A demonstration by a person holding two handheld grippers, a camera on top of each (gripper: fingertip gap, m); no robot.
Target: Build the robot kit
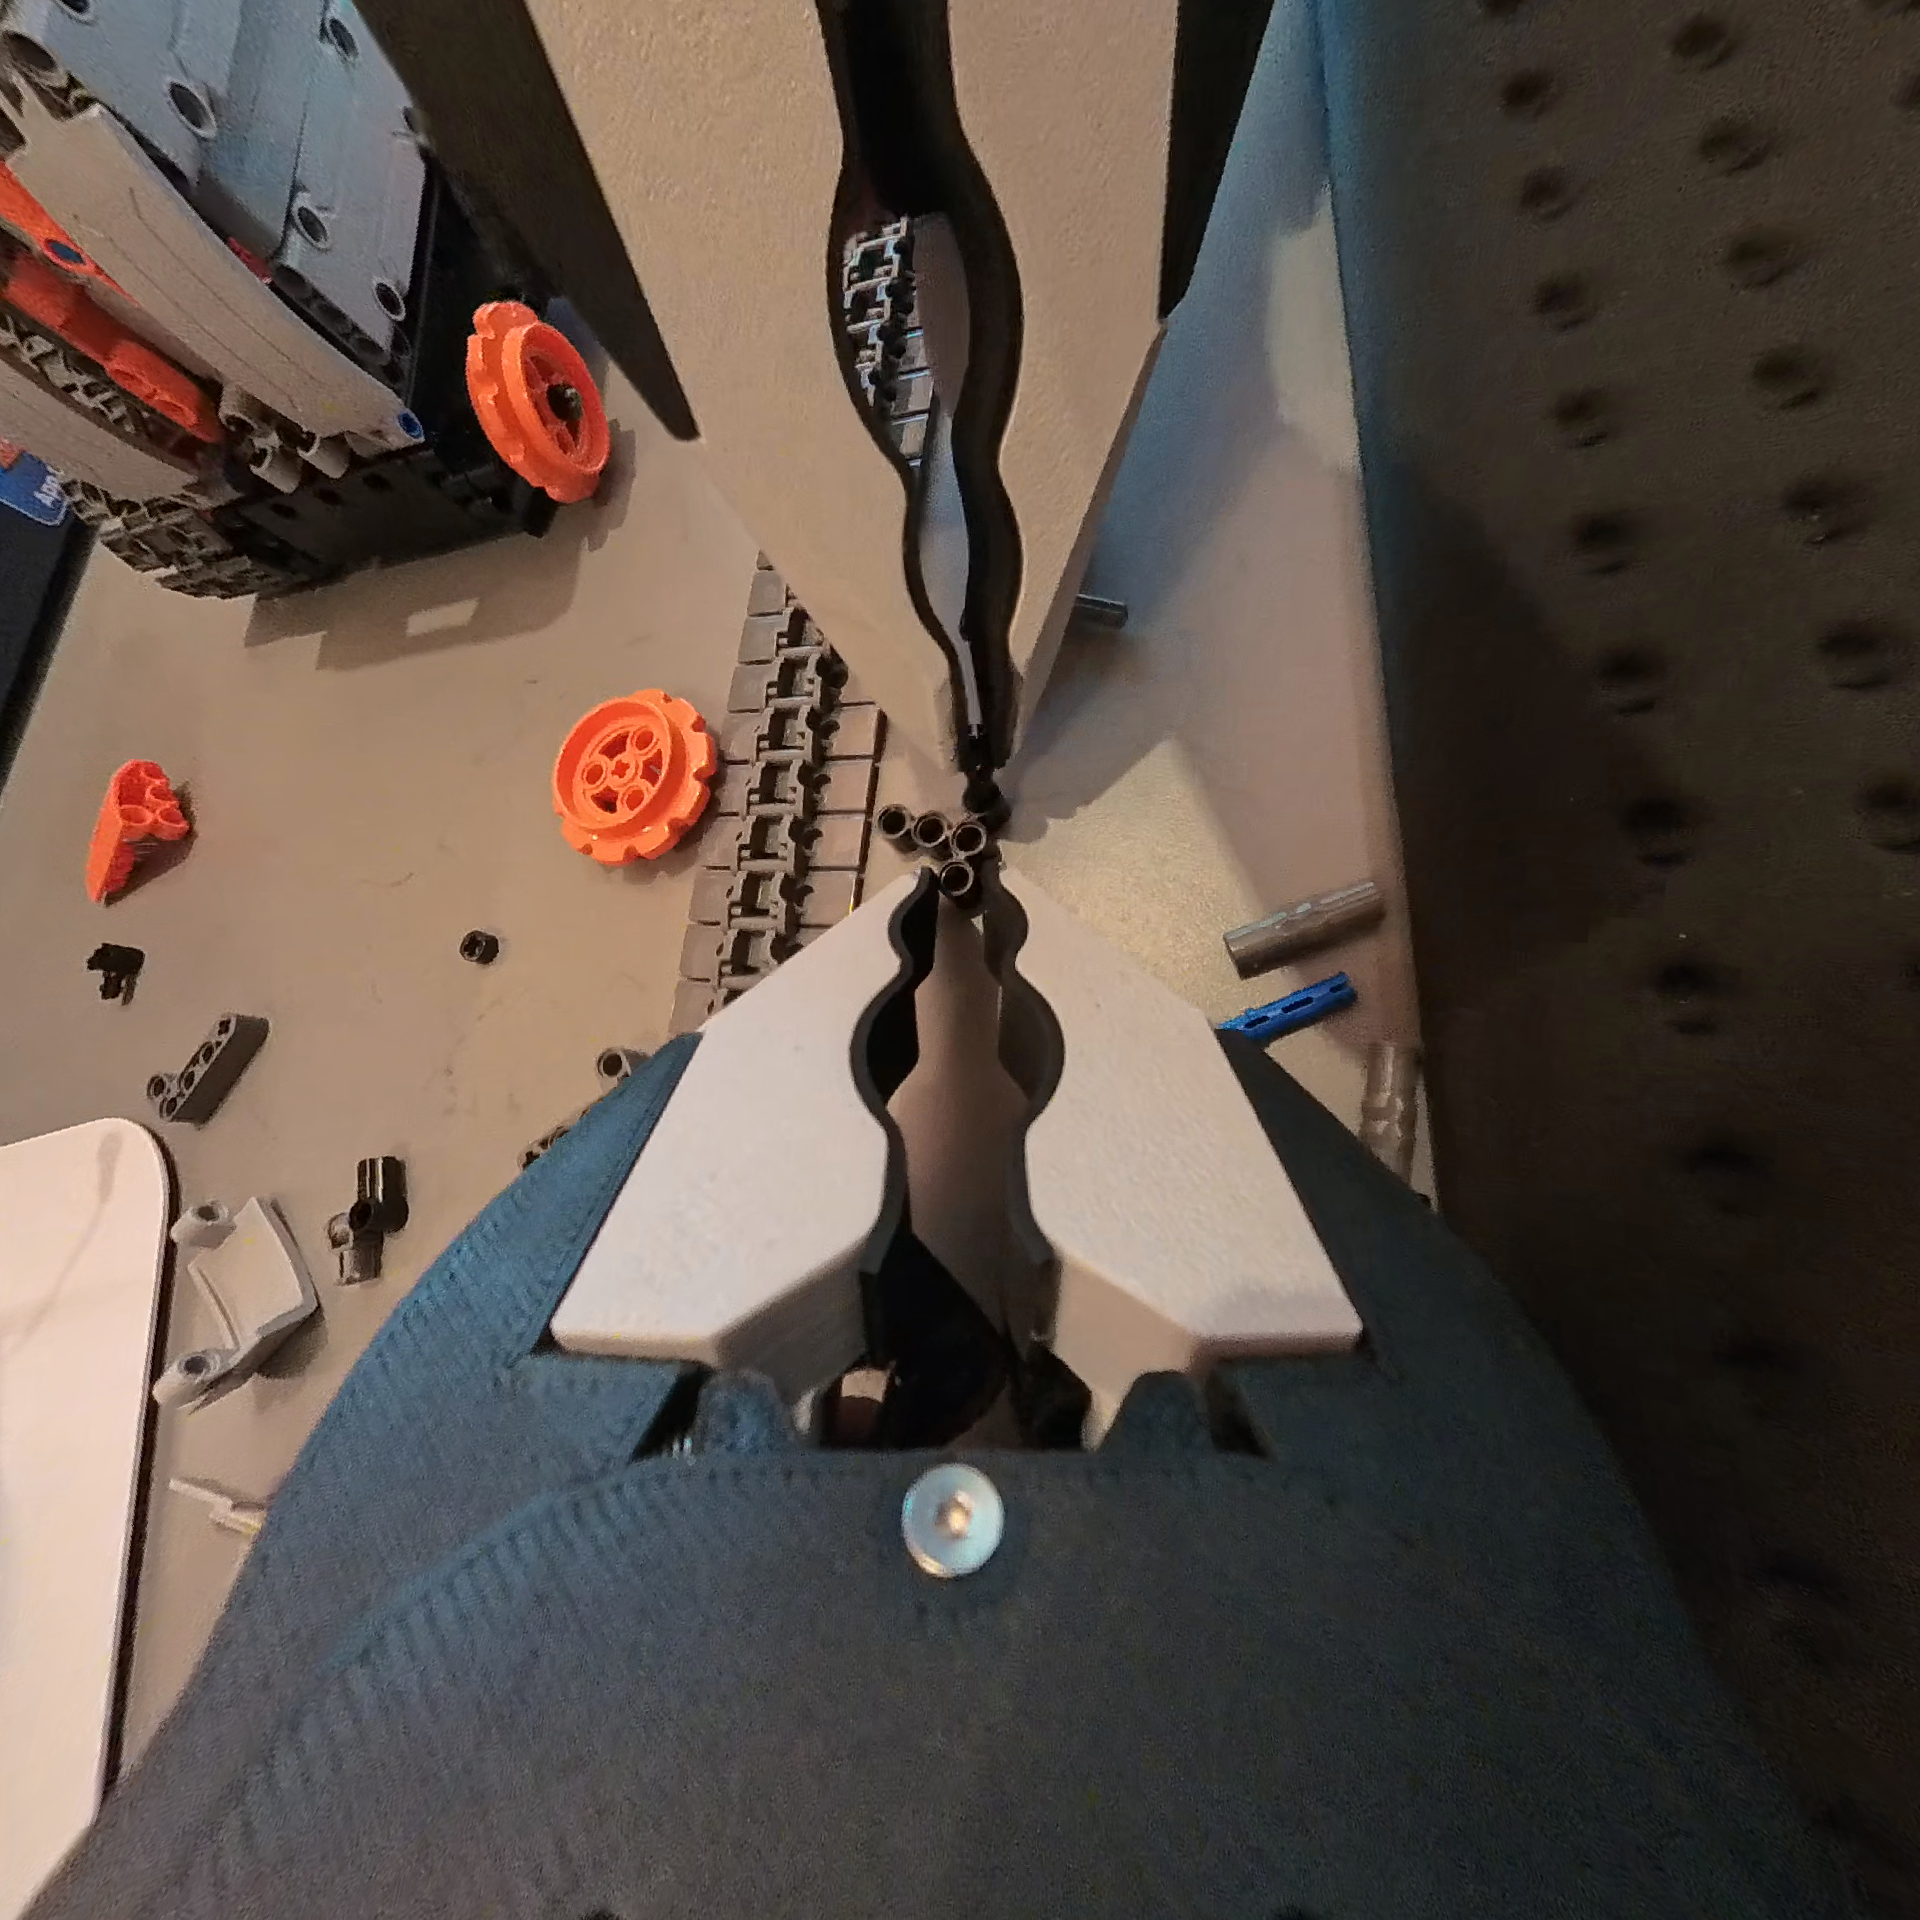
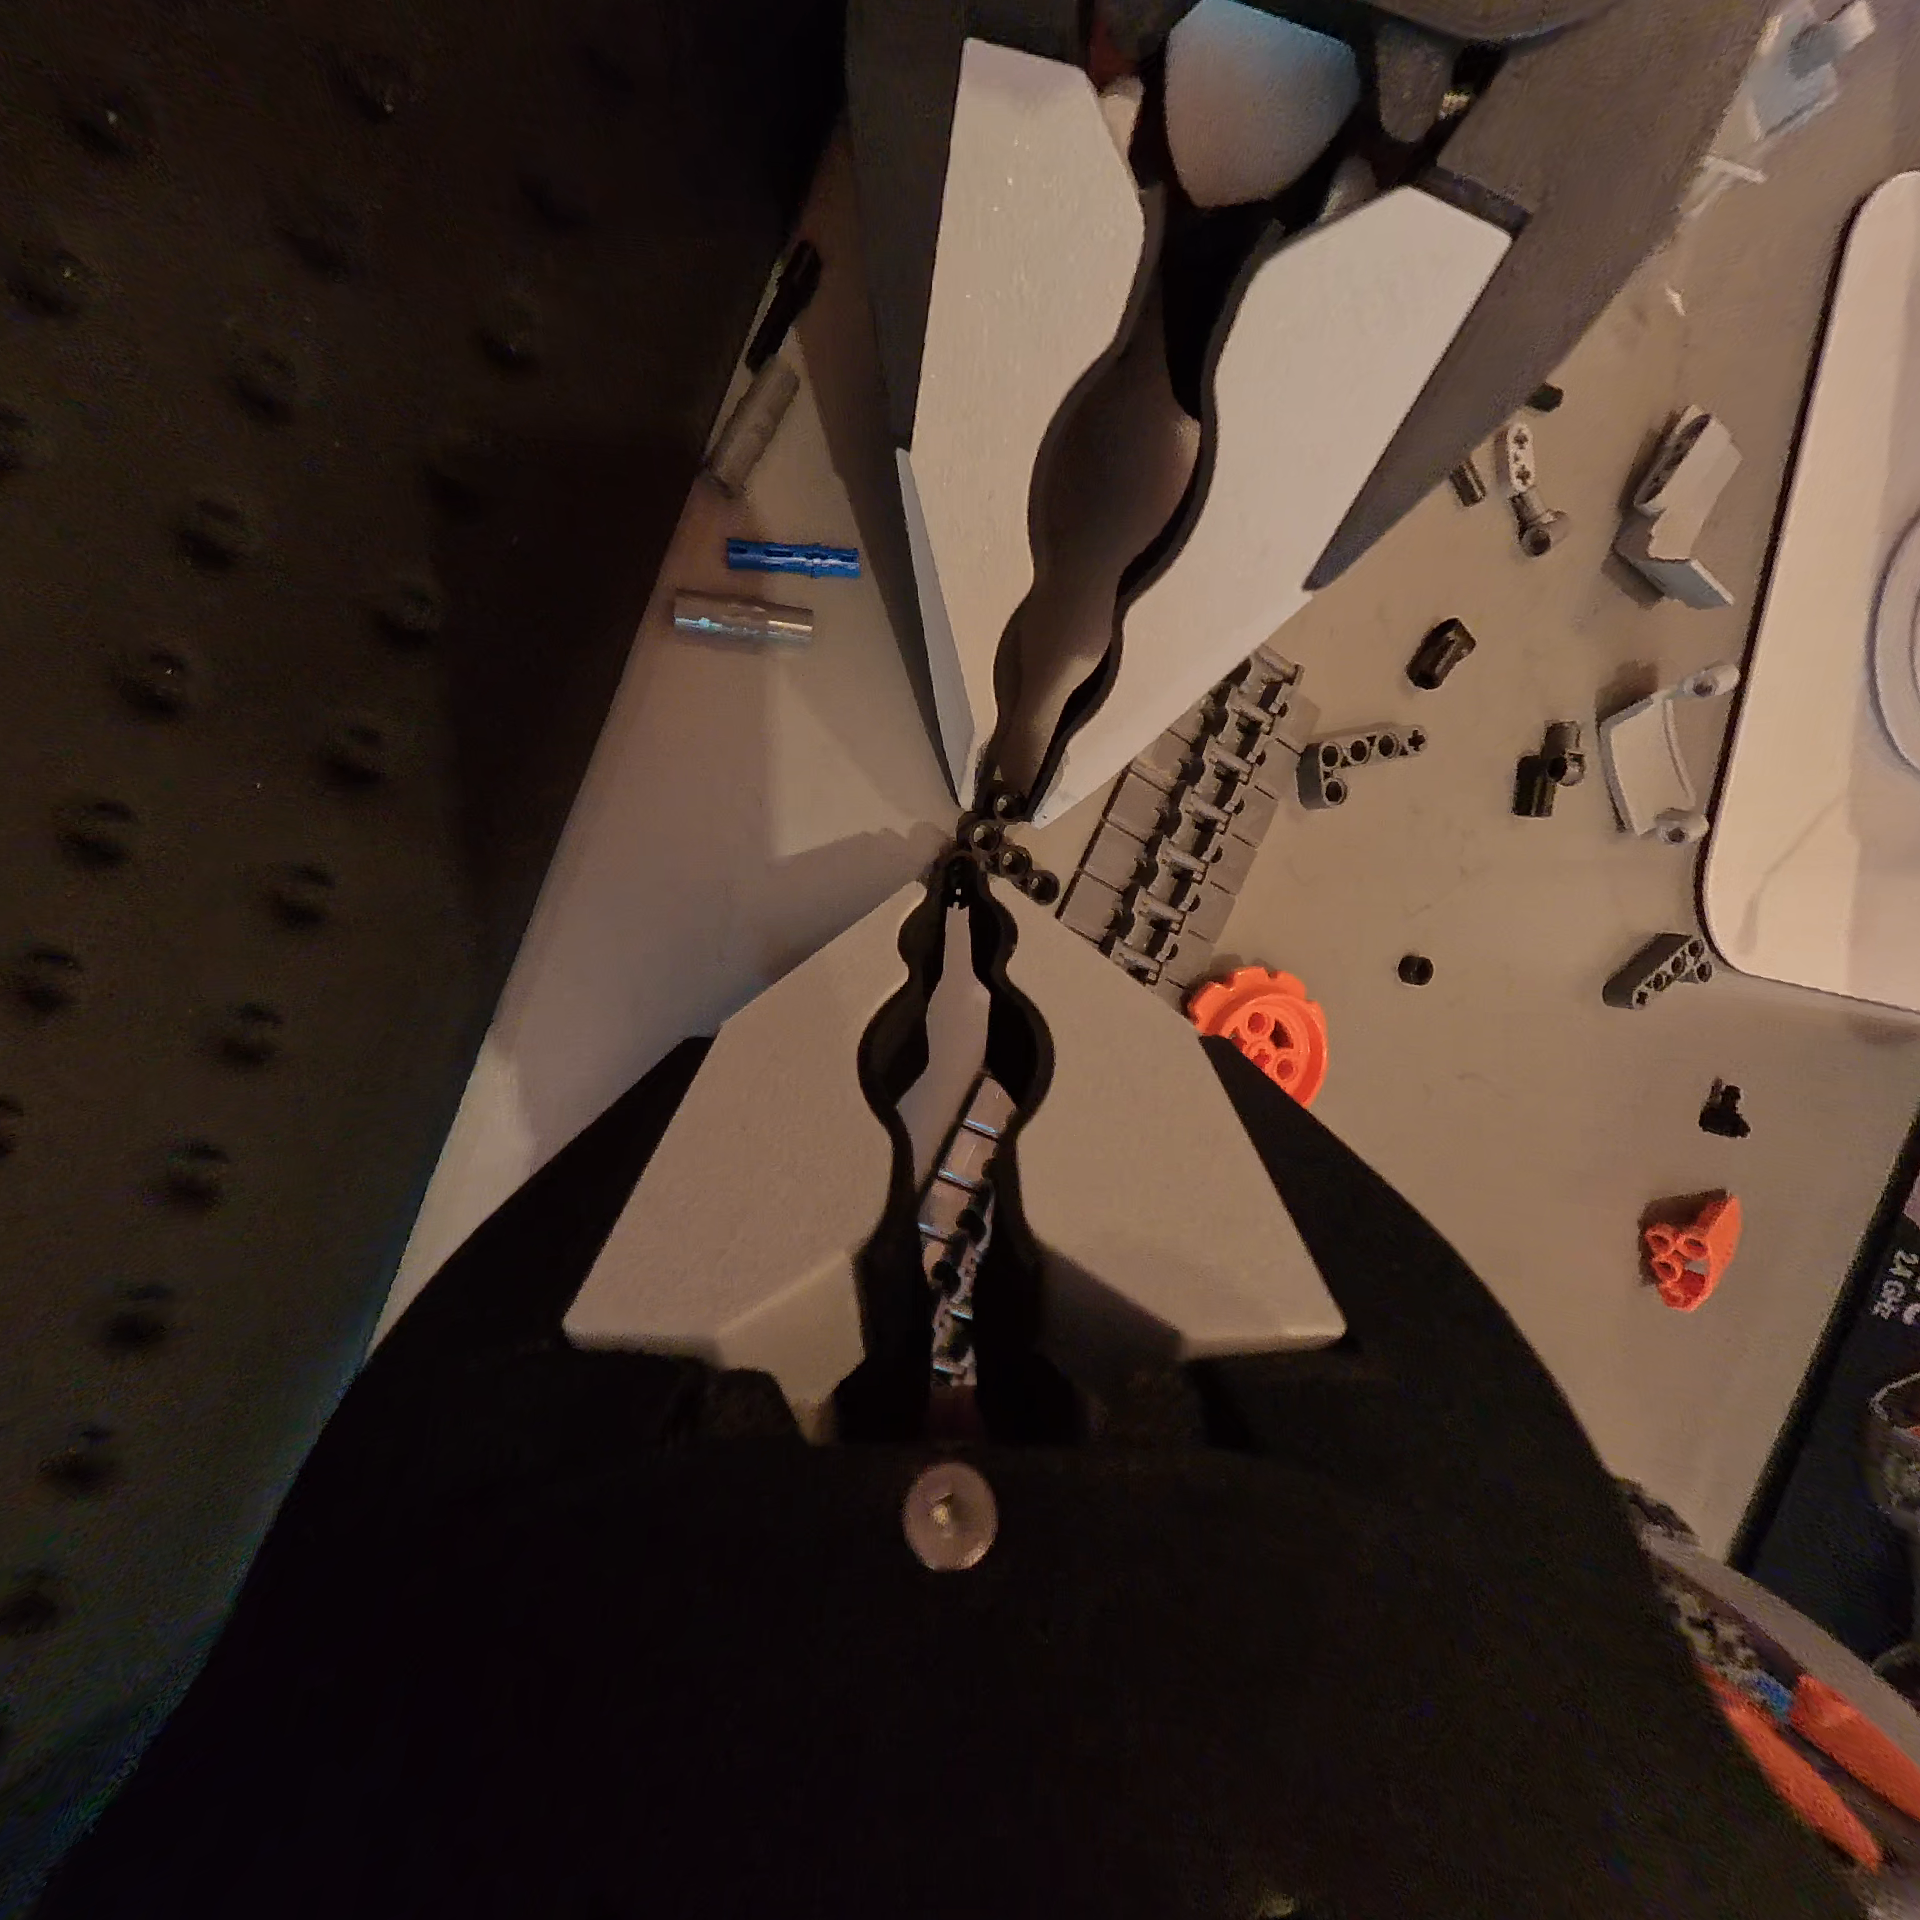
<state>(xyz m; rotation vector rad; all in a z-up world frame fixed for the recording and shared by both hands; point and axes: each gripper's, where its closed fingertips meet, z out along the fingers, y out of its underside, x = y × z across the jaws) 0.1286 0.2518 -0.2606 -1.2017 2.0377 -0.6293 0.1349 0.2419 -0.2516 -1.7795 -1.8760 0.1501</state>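
My left gripper (image 1: 961,888) is shut on a small black beam with holes (image 1: 948,844), held above the grey table. My right gripper (image 2: 958,899) is shut on a tiny black pin (image 2: 956,883). The two grippers meet tip to tip, and the pin touches the end of the beam (image 2: 1000,836). In the left wrist view the right gripper (image 1: 982,753) comes in from the top. In the right wrist view the left gripper (image 2: 1003,795) comes in from the top. A grey track chain (image 1: 790,821) lies on the table just beside the tips.
A loose orange wheel (image 1: 634,774) lies by the track. A grey and orange brick vehicle (image 1: 208,312) stands at the far left. A blue pin (image 1: 1288,1006), a grey connector (image 1: 1304,927) and small dark parts lie scattered. A black foam wall (image 1: 1662,727) and a white board (image 1: 62,1403) bound the table. The tips of both grippers are at nearly the same place. About 5 cm separates my left fingertips from the grey connector (image 1: 1304,927). It turns up in the right wrist view (image 2: 740,610) as well.
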